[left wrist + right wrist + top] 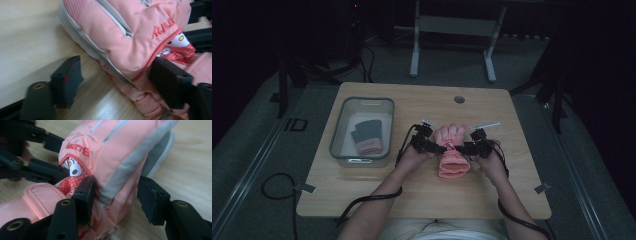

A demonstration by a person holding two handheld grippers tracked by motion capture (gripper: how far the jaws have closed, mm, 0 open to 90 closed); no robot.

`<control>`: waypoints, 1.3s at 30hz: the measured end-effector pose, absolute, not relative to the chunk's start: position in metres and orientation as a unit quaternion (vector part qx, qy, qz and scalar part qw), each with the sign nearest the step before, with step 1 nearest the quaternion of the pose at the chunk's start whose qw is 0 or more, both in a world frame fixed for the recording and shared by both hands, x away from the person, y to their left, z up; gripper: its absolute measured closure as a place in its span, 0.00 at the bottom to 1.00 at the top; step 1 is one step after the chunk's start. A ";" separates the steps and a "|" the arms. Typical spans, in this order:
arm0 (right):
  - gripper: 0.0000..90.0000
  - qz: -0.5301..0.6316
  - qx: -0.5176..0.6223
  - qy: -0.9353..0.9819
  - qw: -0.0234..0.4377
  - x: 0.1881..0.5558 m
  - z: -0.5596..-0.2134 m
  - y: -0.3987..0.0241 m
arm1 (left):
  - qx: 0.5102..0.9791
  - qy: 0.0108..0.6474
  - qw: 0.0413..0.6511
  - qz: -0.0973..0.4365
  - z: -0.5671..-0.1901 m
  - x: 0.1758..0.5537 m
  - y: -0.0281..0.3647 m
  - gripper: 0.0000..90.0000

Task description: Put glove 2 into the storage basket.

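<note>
The pink glove [452, 152] lies mid-surface, its near cuff half hidden by both tools and its printed lining only partly visible. The left tool [443, 148] and right tool [460, 148] straddle its opposite edges, released, jaws apart. Bare surface [432, 200] lies nearer the person; a grey bin [338, 131] sits at left.

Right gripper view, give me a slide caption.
Right tongs straddle the pink glove's edge on the wooden table.
</note>
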State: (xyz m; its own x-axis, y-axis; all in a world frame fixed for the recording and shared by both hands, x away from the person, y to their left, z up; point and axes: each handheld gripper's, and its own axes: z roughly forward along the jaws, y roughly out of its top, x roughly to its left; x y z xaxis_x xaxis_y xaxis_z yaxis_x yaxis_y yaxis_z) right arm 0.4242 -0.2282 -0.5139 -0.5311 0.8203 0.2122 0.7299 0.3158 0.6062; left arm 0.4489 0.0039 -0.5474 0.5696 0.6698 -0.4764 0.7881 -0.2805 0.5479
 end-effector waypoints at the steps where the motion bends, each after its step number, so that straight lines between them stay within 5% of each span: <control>1: 0.53 0.339 0.482 0.806 0.057 0.426 -0.516 -0.229 | 0.791 0.457 0.396 -0.091 -0.550 0.450 0.006 0.34; 7: 0.69 0.371 0.486 0.791 0.019 0.429 -0.524 -0.232 | 0.799 0.432 0.406 -0.104 -0.545 0.448 0.001 0.74; 11: 0.74 0.381 0.489 0.784 0.015 0.426 -0.522 -0.234 | 0.801 0.423 0.414 -0.087 -0.536 0.443 0.000 0.83; 24: 0.76 0.437 0.464 0.768 0.055 0.414 -0.471 -0.223 | 0.799 0.405 0.444 -0.027 -0.474 0.430 0.017 0.85; 39: 0.76 0.462 0.429 0.775 0.044 0.424 -0.439 -0.178 | 0.793 0.423 0.438 0.020 -0.435 0.421 0.064 0.85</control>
State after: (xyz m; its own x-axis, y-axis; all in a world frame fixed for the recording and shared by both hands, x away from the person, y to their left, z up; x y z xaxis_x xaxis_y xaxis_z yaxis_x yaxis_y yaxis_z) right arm 0.4238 -0.1782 -0.4390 -0.6276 0.7057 0.3289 0.6244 0.2040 0.7540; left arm 0.4208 0.0638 -0.4352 0.6414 0.6884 -0.3386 0.6531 -0.2584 0.7118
